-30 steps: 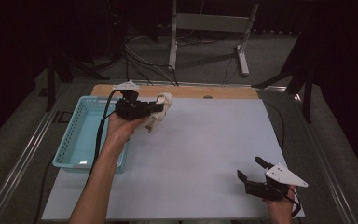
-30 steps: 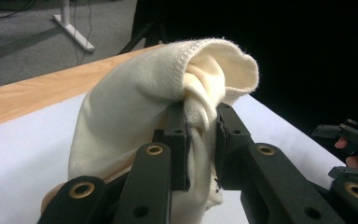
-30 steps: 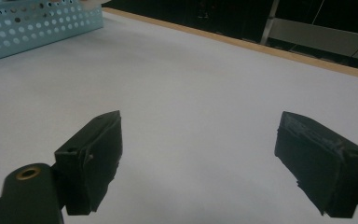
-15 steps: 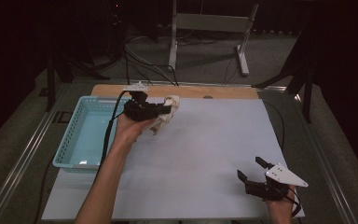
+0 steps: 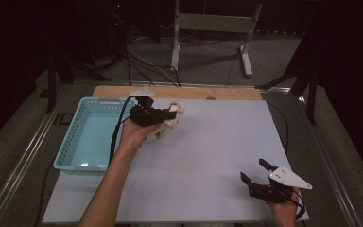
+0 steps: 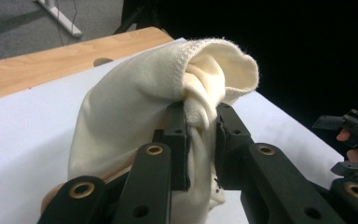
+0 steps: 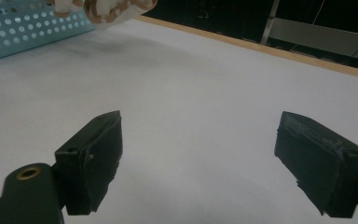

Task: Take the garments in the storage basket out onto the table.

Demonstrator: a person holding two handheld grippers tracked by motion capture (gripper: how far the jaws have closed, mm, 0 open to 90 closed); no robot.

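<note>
Here, left gripper (image 6: 200, 140) pinches bunched cream cloth (image 5: 170, 120), jaws clamped on fold, cloth lifted off desk (image 5: 208, 161) just right of blue basket (image 5: 82, 142), likely for carrying. Right gripper (image 5: 254, 171) idle, jaws wide, well apart from basket at near desk corner.

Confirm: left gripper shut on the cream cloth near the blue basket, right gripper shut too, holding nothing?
Not quite. The right gripper is open: the right gripper view shows its jaws wide apart over bare table. The left gripper is indeed shut on the cream cloth, near the blue basket.
</note>
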